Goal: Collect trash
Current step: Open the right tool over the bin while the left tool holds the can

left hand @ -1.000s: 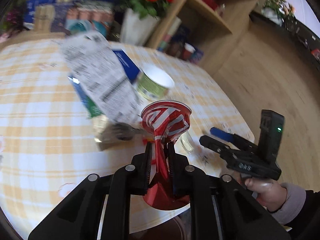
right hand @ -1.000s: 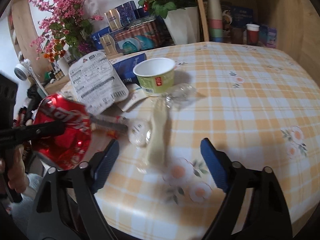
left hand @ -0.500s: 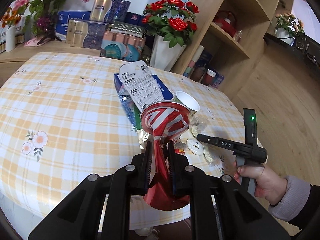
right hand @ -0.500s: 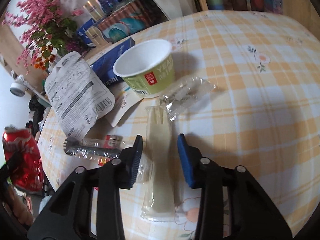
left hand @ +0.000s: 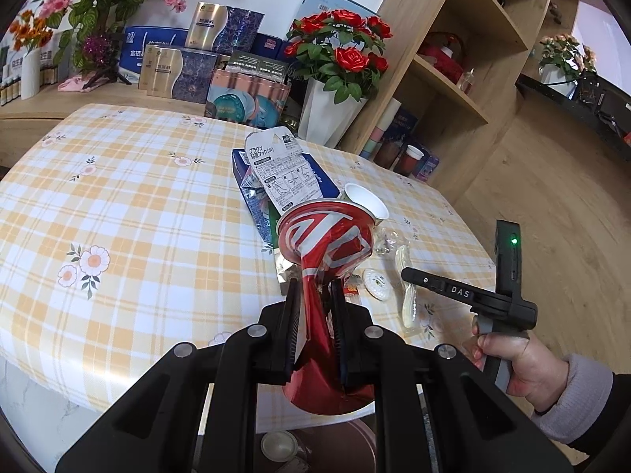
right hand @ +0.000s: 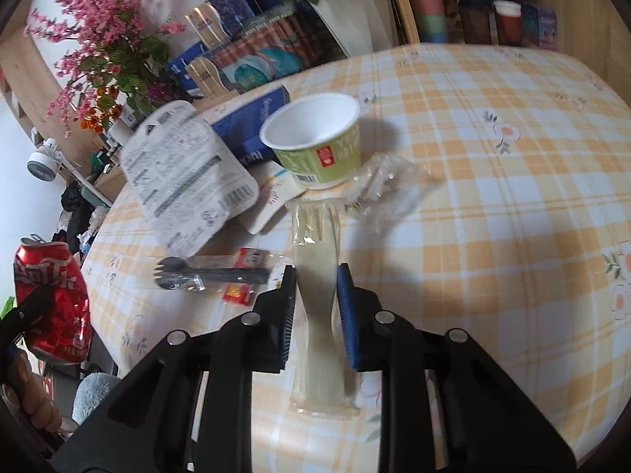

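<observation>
My left gripper (left hand: 313, 295) is shut on a crushed red soda can (left hand: 325, 244) and holds it above the table's near edge; the can also shows in the right wrist view (right hand: 51, 295). My right gripper (right hand: 315, 276) is closed around a wrapped pale plastic fork (right hand: 317, 260) that lies on the checked tablecloth (right hand: 493, 216). The fork also shows in the left wrist view (left hand: 408, 295), under the right gripper (left hand: 410, 274). Near it lie a wrapped black spoon (right hand: 209, 274), a green paper cup (right hand: 315, 146), a clear wrapper (right hand: 386, 185) and a white blister pack (right hand: 185, 173).
A blue box (right hand: 244, 118) lies behind the cup. A white vase of red roses (left hand: 335, 79), boxes and a wooden shelf (left hand: 453, 79) stand behind the table. A bin (left hand: 315, 445) shows below the table's near edge. A small white lid (left hand: 376, 283) lies by the fork.
My right gripper has come down over the wrapped fork and closed its jaws from wide open onto it. My left gripper has pulled back and up from the table with the can.
</observation>
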The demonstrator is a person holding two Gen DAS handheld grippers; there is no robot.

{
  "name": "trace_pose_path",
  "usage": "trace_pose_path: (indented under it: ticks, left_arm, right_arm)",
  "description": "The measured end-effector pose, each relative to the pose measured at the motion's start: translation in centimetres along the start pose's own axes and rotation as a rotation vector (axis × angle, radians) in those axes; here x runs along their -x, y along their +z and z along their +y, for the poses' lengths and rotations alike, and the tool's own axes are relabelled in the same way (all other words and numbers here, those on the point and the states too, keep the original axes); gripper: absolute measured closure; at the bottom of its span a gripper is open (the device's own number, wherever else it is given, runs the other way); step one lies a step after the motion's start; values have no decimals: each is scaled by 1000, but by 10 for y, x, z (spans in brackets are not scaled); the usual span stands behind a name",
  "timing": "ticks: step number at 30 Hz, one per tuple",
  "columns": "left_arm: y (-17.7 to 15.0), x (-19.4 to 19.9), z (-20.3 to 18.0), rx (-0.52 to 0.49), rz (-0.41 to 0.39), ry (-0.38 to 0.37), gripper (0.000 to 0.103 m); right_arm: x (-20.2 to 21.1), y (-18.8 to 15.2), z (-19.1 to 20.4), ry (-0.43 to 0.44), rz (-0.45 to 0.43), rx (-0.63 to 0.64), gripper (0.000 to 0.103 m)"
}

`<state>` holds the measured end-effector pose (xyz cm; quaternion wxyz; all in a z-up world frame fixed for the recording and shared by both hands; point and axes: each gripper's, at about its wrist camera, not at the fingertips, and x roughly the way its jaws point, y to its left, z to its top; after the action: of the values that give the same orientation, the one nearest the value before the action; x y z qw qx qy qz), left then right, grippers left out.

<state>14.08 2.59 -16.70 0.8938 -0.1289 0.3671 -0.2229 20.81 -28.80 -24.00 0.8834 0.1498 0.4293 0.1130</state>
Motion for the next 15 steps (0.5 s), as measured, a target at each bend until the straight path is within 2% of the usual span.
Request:
trace_pose_path:
  ticks: [7, 15]
  left_arm:
    - [-8, 22, -8, 3, -16, -19, 88]
    - [-19, 43, -15, 4, -30, -24, 88]
  right_arm:
    - [40, -14, 26, 20, -92, 63, 79]
    - [73, -26, 50, 45, -149, 96, 79]
